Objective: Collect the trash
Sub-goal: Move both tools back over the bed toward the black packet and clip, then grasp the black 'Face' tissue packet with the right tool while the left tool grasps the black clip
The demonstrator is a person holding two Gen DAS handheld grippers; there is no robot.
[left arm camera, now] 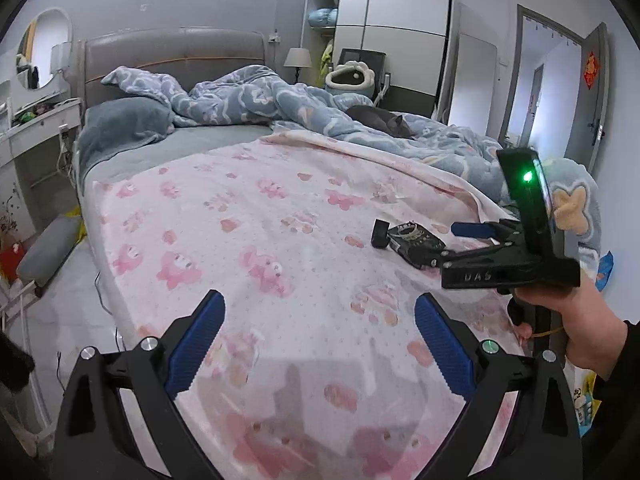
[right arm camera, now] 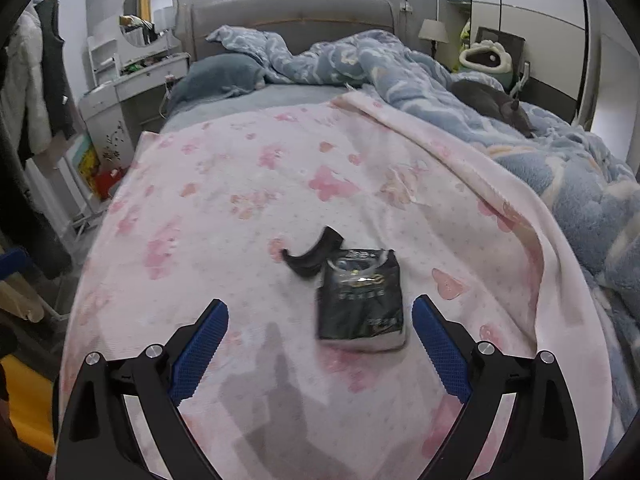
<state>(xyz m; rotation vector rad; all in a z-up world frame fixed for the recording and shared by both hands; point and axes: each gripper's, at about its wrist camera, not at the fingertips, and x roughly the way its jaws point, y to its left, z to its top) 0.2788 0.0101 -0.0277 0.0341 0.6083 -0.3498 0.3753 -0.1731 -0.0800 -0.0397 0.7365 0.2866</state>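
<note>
Right wrist view: wide-spread right gripper [right arm camera: 320, 344] approaches black crinkly packet [right arm camera: 360, 300], probably light, pinchable across its sides.

Raised letters "UAS" legible on black body of right gripper [left arm camera: 460, 236], left wrist view. Print on black packet [right arm camera: 360, 300] blurred, unreadable. Red door hanging [left arm camera: 591, 70] too small to read.

Glossy black plastic packet [right arm camera: 360, 300] lies on a soft matt cloth blanket [right arm camera: 240, 208] (pink, dotted weave).
</note>
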